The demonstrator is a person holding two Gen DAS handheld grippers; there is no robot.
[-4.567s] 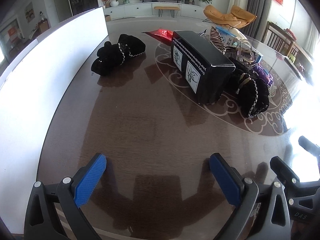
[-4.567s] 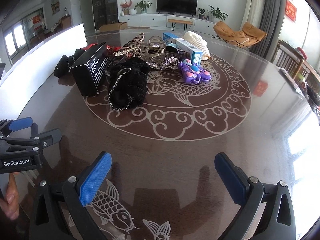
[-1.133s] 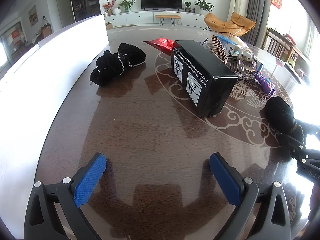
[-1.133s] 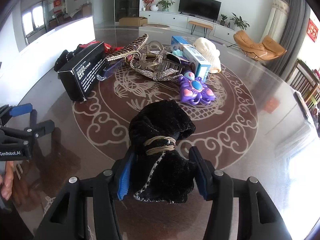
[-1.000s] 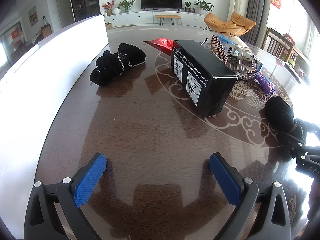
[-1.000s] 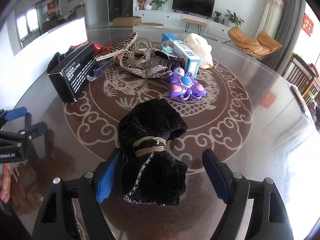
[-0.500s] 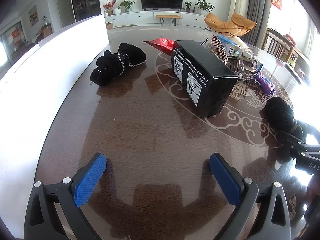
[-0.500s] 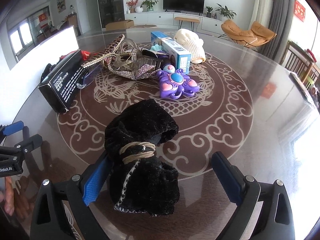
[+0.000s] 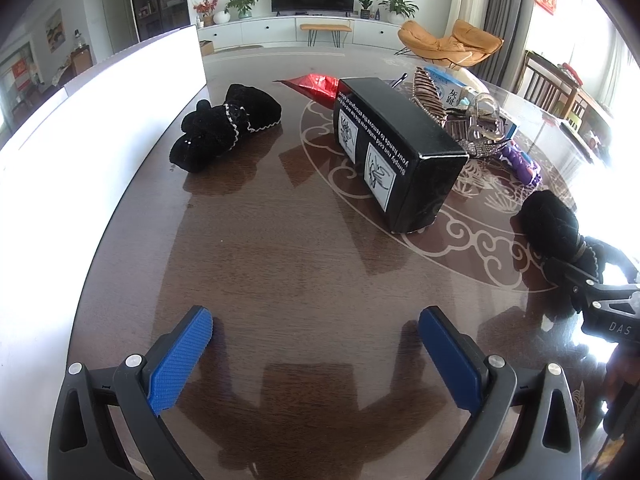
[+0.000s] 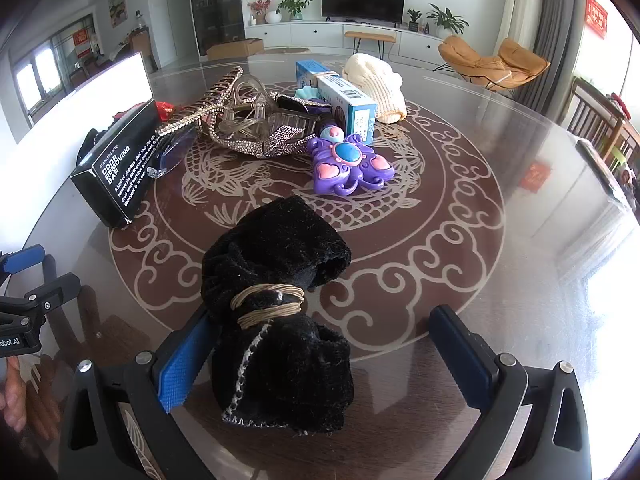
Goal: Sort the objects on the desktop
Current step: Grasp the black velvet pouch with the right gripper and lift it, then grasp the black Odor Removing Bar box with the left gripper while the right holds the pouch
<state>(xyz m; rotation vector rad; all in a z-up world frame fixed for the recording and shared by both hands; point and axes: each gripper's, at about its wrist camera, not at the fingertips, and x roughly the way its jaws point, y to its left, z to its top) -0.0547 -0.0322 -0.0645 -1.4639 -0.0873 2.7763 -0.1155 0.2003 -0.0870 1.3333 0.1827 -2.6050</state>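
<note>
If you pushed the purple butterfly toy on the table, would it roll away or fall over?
Probably neither. The purple butterfly toy lies flat and wide on the glossy table, so it would likely slide, not roll or tip. It looks like hard moulded plastic, so it should stay stiff when picked up, and is probably light for its size.

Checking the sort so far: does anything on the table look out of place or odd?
One black fuzzy glove lies alone by the right gripper, whose jaws have just been opening around it, far from the other black glove near the white board.
</note>
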